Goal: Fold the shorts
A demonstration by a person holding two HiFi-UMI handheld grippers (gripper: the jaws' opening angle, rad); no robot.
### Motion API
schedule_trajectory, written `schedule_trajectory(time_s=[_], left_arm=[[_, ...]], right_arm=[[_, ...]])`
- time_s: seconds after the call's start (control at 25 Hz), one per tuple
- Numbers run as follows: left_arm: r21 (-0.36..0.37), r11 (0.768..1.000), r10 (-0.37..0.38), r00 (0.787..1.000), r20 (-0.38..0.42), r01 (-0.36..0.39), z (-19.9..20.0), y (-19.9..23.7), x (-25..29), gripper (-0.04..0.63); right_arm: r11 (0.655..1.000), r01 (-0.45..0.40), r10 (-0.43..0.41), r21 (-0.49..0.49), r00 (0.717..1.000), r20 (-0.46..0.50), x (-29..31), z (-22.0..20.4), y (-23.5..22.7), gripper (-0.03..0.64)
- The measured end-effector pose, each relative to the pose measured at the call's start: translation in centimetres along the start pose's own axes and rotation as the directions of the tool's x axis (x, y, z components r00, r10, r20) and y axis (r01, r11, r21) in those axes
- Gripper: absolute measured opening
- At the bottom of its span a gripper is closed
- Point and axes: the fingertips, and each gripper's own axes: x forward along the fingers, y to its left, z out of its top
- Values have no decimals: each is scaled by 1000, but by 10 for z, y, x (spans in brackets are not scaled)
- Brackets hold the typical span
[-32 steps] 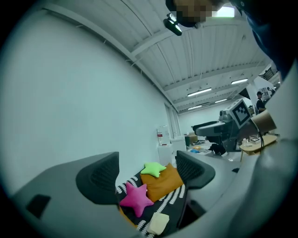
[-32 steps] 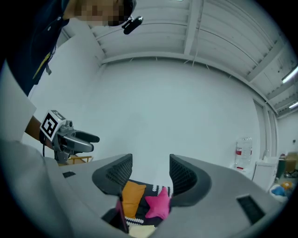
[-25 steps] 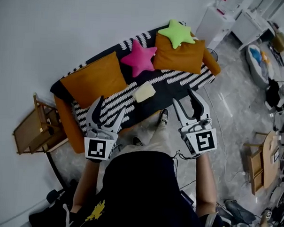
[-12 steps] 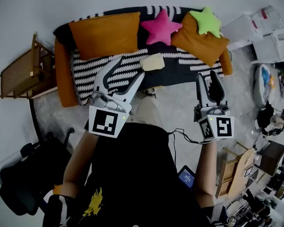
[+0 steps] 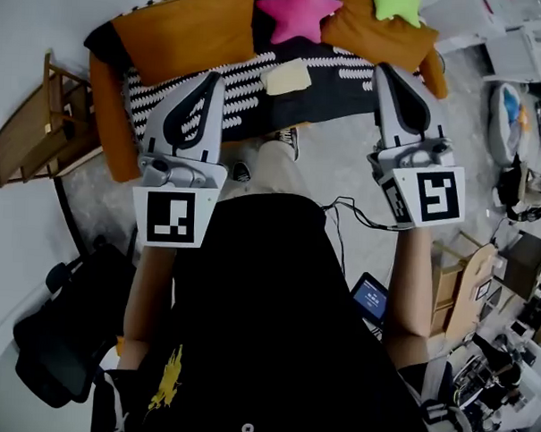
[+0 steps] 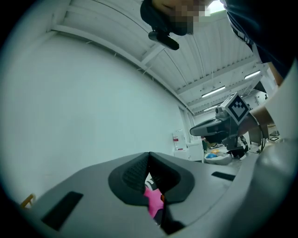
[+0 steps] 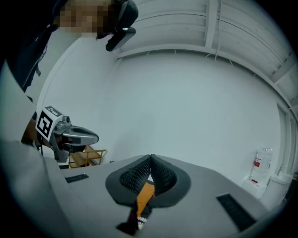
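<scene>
The shorts (image 5: 287, 77) lie as a small pale-yellow folded bundle on the striped sofa cover (image 5: 249, 102), between my two grippers. My left gripper (image 5: 211, 77) is held level in front of the sofa's left half, well short of the shorts. My right gripper (image 5: 389, 73) hangs level before the sofa's right end. The jaws of both have just been closing and now stand shut, with nothing between them. In the left gripper view the pads (image 6: 139, 174) meet at the tip; in the right gripper view the pads (image 7: 137, 176) also touch.
Two orange pillows (image 5: 184, 32) (image 5: 377, 36), a pink star cushion (image 5: 297, 8) and a green star cushion (image 5: 398, 3) sit on the sofa. A wooden side table (image 5: 33, 124) stands left, a black chair (image 5: 59, 336) lower left, clutter and a tablet (image 5: 372, 298) on the right.
Both grippers' jaws went from open to shut, empty. Both hands came nearer the camera and look larger. The sofa slid toward the top of the head view.
</scene>
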Motion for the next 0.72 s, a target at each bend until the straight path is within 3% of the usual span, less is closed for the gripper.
schedule_trajectory(time_s=[0.24,0.48,0.72], left_arm=[[-12,999,-33,999,13,33,-1,-16,9,12],[-29,998,-48,999,5,48,-3,-28,15,12],[-40,998,-57,998,-24,56,-7,-24,13,12]], right_arm=[[997,-80,80,-8,997,-4,-7,2,18,15],[1000,7,-7,12,1000,12,-26,5,3,14],[995,101,-99,20,992,-73,-69,-22,-16,14]])
